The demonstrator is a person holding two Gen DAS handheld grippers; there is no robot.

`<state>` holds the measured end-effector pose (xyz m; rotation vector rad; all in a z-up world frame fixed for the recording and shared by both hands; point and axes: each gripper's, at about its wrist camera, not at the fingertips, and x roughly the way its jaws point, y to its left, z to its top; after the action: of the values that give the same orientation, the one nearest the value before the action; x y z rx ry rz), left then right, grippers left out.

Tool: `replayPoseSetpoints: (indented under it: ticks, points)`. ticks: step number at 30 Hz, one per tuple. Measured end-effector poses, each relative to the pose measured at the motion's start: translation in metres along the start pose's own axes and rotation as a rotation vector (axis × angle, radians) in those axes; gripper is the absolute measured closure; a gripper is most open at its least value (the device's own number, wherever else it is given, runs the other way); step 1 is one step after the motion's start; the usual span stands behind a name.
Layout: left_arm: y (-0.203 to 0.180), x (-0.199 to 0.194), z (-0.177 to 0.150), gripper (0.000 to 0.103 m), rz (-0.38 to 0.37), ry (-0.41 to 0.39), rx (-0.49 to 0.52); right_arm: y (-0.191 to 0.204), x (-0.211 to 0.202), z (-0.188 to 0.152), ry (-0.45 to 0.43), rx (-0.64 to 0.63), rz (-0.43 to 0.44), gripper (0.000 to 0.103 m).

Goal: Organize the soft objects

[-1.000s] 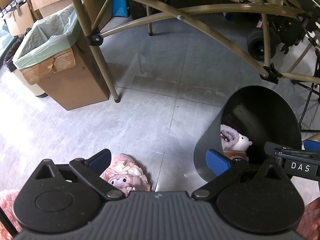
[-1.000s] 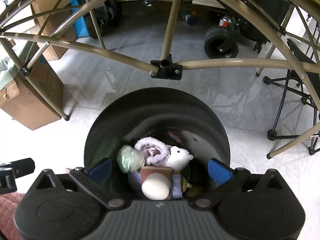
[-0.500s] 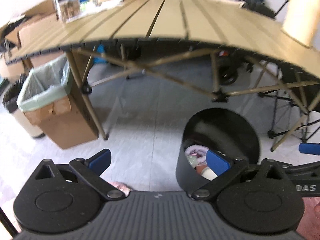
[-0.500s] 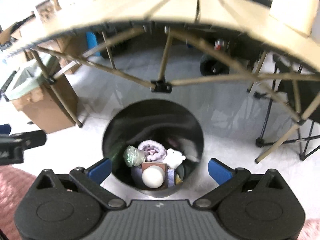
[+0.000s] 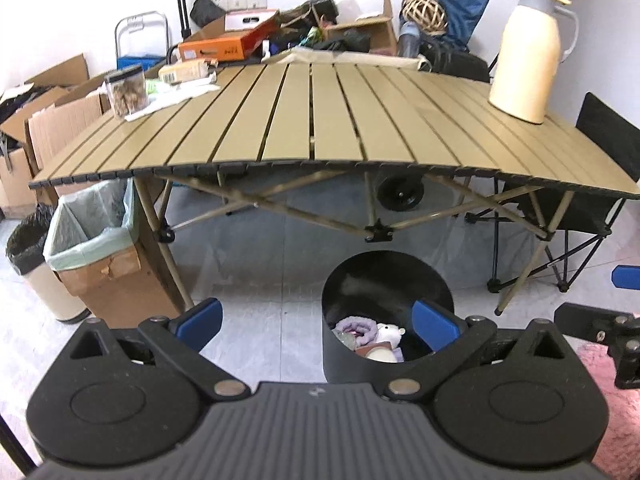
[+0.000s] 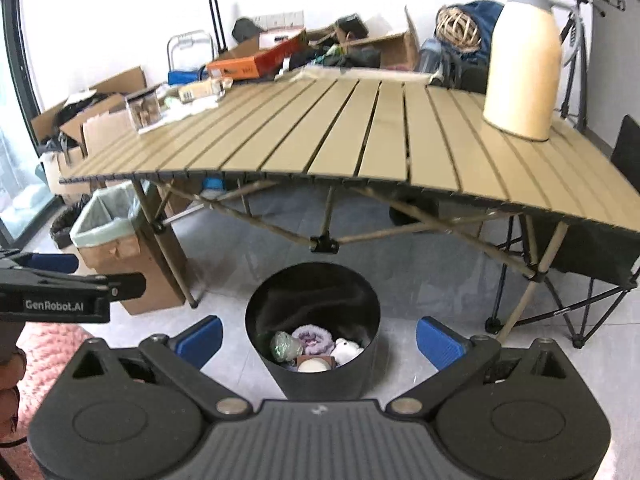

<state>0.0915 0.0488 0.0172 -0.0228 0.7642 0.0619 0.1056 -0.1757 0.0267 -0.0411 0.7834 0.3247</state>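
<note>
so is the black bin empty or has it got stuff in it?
Partly filled. The black bin stands upright on the floor; soft toys cover its bottom, well below the rim.

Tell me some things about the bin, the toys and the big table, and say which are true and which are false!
1. The black bin stands on the floor. True.
2. The bin is empty. False: soft toys lie inside, among them a white plush and a purple fluffy one.
3. The right tongs are open and hold nothing. True.
4. The left tongs squeeze a toy. False: they are open and empty.
5. The cream jug lies on its side. False: it stands upright on the slatted table.
</note>
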Motion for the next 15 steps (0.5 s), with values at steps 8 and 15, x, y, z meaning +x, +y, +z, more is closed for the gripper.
replayPoseSetpoints:
  ticks: [8,15]
  points:
    - [-0.009,-0.021,0.0,0.0,-0.006,-0.028,0.022,-0.002,-0.024,-0.002,-0.029,0.012,0.012,0.0]
    - [-0.01,-0.025,-0.003,0.0,-0.005,-0.029,0.025,-0.005,-0.028,-0.006,-0.032,0.023,0.015,0.0]
